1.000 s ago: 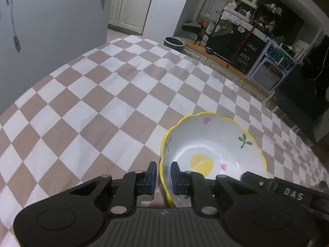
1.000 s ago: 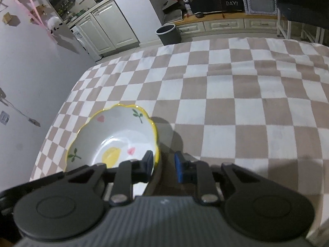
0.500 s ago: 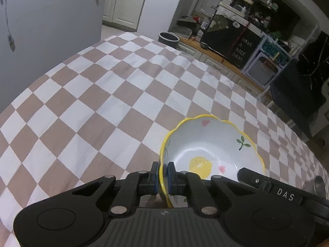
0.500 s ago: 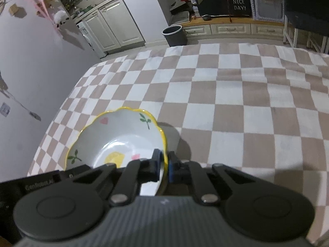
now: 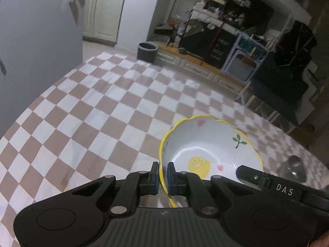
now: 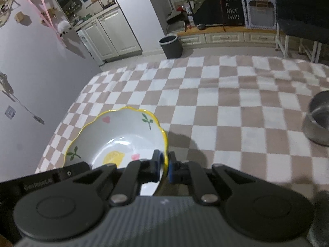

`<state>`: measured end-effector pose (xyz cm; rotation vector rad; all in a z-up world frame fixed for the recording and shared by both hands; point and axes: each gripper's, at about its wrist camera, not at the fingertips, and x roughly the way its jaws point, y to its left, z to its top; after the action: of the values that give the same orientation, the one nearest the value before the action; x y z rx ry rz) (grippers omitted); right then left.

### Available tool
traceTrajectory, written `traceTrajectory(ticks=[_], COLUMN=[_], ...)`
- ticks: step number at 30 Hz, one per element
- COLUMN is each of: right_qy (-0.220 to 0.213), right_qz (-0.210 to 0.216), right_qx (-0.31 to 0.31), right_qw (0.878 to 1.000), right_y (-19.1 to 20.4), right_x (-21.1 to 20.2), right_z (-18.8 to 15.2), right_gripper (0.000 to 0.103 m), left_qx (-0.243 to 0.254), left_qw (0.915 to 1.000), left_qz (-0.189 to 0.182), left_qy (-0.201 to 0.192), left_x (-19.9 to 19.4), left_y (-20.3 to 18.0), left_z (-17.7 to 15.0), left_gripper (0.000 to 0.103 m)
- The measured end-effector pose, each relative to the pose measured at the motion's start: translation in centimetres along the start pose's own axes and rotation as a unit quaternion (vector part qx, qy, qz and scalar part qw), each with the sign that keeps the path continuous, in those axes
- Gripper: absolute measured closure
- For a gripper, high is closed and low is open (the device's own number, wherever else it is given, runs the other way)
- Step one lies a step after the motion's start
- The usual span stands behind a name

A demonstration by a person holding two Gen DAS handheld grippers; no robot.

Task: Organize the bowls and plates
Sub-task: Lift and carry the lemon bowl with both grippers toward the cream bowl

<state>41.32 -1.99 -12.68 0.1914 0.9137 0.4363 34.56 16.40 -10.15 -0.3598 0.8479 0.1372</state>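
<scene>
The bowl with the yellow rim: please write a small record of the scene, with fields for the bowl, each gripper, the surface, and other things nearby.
bowl: white bowl with a wavy yellow rim, painted with a lemon, hearts and leaves; empty
left gripper: left gripper shut on the bowl's rim, one pad inside, one outside
right gripper: right gripper shut on the opposite side of the rim
surface: checkered cloth, brown and white
nearby: metal bowl on the cloth, apart from the painted one
background: dark bin on the floor
</scene>
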Motion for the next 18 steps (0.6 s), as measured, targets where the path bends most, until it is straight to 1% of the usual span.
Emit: traceTrajectory(ticks=[5, 8, 11, 18], right_qy=[-0.024, -0.041, -0.057, -0.084], right_qz=[-0.002, -0.005, -0.013, -0.031], right_qx=[0.005, 0.009, 0.012, 0.019], right_qw=[1.0, 0.999, 0.998, 0.996], right_y=[0.0, -0.5, -1.0, -1.7], right_x=[-4.5, -7.3, -10.4, -16.0], right_z=[-1.2, -1.9, -2.7, -5.0], right_gripper=[0.094, 0.094, 0.094, 0.094], left_qx=[0.031, 0.046, 0.053, 0.063], left_qw=[0.9991, 0.9978, 0.9967, 0.9936], left_qz=[-0.017, -0.033, -0.048, -0.08], left_qy=[-0.022, -0.034, -0.037, -0.048], left_x=[-3.4, -5.4, -7.1, -11.3], left_y=[-2.1, -3.6, -4.9, -7.6], left_z=[-0.6, -1.3, -2.2, -4.6], left_gripper=[0.095, 0.095, 0.095, 0.095])
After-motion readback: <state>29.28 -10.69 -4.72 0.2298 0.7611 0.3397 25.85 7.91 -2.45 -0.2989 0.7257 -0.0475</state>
